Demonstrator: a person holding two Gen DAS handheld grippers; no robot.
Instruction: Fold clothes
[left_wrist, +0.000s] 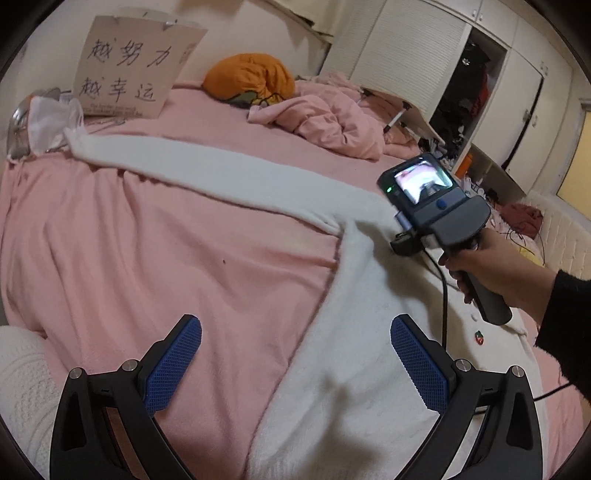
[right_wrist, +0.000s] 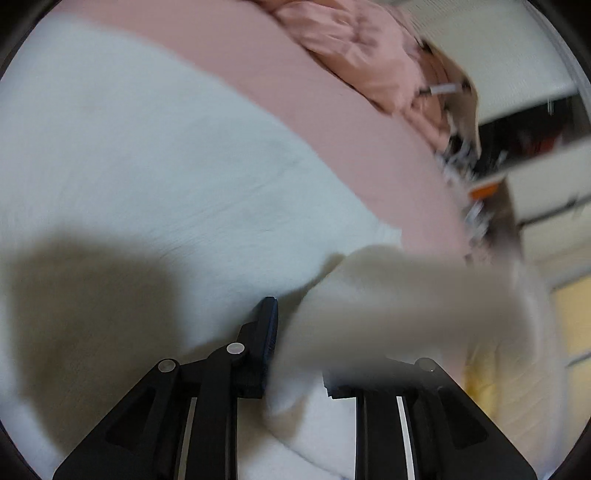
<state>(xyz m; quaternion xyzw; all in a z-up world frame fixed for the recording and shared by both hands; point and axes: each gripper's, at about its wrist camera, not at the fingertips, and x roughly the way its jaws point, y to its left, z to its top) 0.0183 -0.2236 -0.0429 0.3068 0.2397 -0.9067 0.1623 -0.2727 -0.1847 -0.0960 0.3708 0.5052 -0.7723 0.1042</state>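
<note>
Left wrist view gives us the white garment (left_wrist: 354, 362) spread on the pink bedsheet (left_wrist: 207, 258), one long sleeve (left_wrist: 207, 173) stretched away from its body toward the handwritten paper sign (left_wrist: 129, 66) at the head of the bed. We count one garment, with one small strawberry patch (left_wrist: 479, 338) on its front. Our left gripper (left_wrist: 295, 365) hovers over the garment's edge with both blue pads spread wide and nothing between them.

Beyond the garment's shoulder, our right hand (left_wrist: 491, 266) holds the right gripper's handle; its small screen faces us, and a black cable (left_wrist: 444, 295) trails from it across the garment. In the right wrist view, the right gripper (right_wrist: 295, 332) has a blurred fold of white cloth (right_wrist: 388, 314) between its jaws — the jaws stand slightly apart, and we cannot tell whether the pads press on it.

Past the sleeve lie one rumpled pink quilt (left_wrist: 332, 118) and one orange bundle (left_wrist: 251, 75). Next to the sign sits a crumpled white plastic bag (left_wrist: 51, 118). Beyond the quilt stands a white wardrobe (left_wrist: 424, 66), one door open, with clutter on the floor below.
</note>
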